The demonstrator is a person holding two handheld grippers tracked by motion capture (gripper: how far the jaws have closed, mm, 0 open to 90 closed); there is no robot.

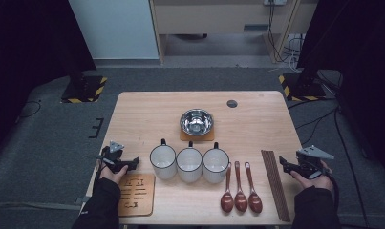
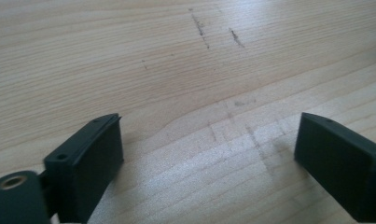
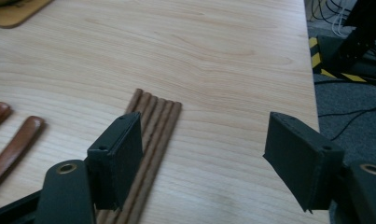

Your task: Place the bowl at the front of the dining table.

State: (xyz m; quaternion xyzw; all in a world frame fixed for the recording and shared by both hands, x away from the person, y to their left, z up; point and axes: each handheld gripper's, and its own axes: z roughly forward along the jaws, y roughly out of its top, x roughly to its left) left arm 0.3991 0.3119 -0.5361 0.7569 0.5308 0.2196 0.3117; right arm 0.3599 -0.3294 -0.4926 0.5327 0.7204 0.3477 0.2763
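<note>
Three white mugs (image 1: pixel 189 163) with black handles stand in a row at the table's middle. Behind them a steel bowl (image 1: pixel 197 121) rests on a small wooden coaster (image 1: pixel 184 136). Three brown spoons (image 1: pixel 240 189) lie side by side right of the mugs, and a bundle of dark chopsticks (image 1: pixel 275 183) (image 3: pixel 150 140) lies farther right. My left gripper (image 1: pixel 132 164) (image 2: pixel 209 163) is open over bare wood at the table's left edge, left of the mugs. My right gripper (image 1: pixel 284 166) (image 3: pixel 204 156) is open just right of the chopsticks, its left jaw over them.
A wooden trivet (image 1: pixel 135 194) with cut-out slots lies at the front left, just below my left hand. The table (image 1: pixel 147 110) has a round cable hole (image 1: pixel 232 103) at the back. Dark floor, cables and stand bases surround the table.
</note>
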